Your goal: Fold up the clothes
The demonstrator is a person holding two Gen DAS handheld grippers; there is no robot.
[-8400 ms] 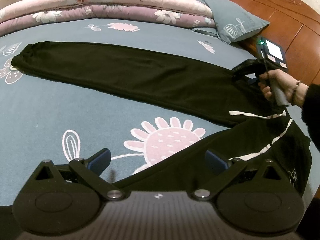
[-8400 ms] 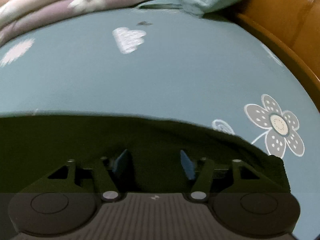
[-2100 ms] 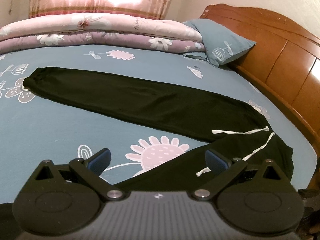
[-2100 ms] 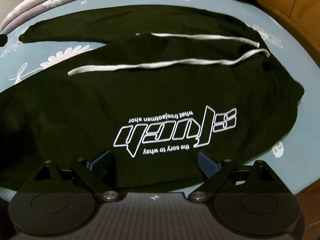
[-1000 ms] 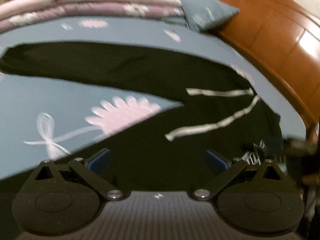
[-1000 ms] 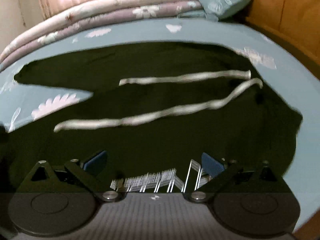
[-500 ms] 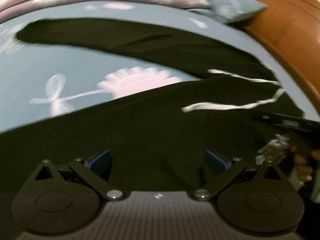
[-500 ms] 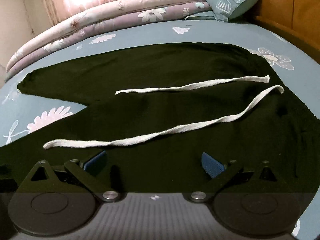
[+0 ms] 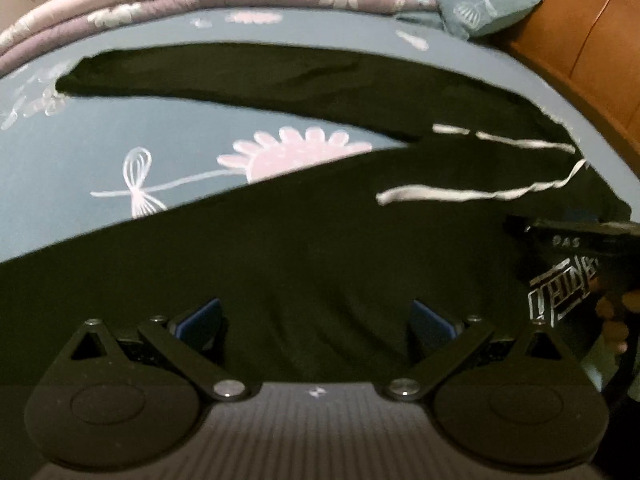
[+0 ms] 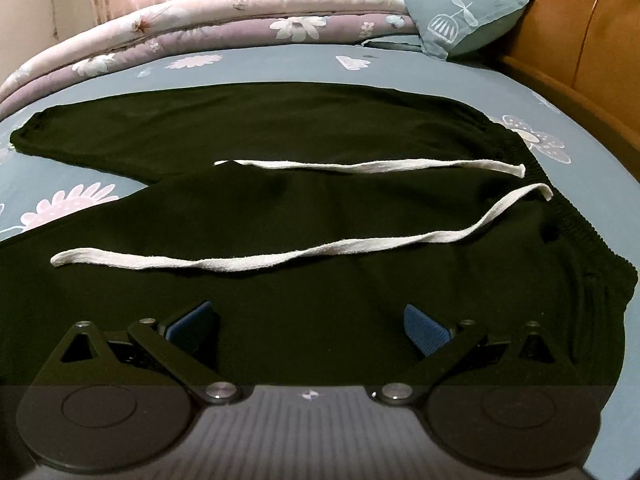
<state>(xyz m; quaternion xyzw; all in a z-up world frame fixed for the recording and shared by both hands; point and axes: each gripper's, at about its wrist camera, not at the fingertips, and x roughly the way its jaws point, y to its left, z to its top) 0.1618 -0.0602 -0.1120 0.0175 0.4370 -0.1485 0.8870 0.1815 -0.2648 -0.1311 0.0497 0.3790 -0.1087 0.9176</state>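
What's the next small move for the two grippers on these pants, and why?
Probably lower both and pinch the near leg's edge. The left gripper and right gripper are open, poised over the black pants and holding nothing. The legs are splayed apart on the bedsheet, with the white drawstring loose on top, so bringing the near leg onto the far one looks like the first fold.

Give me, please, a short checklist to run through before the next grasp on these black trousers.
1. Left gripper open over the near leg: ok.
2. Right gripper open, holding nothing: ok.
3. Black trousers lying flat on the bed sheet: ok, far leg smooth.
4. Two white drawstrings tucked away: not ok, both lie loose across the fabric.
5. Fabric between either gripper's fingers: cannot tell, the near edge is hidden.
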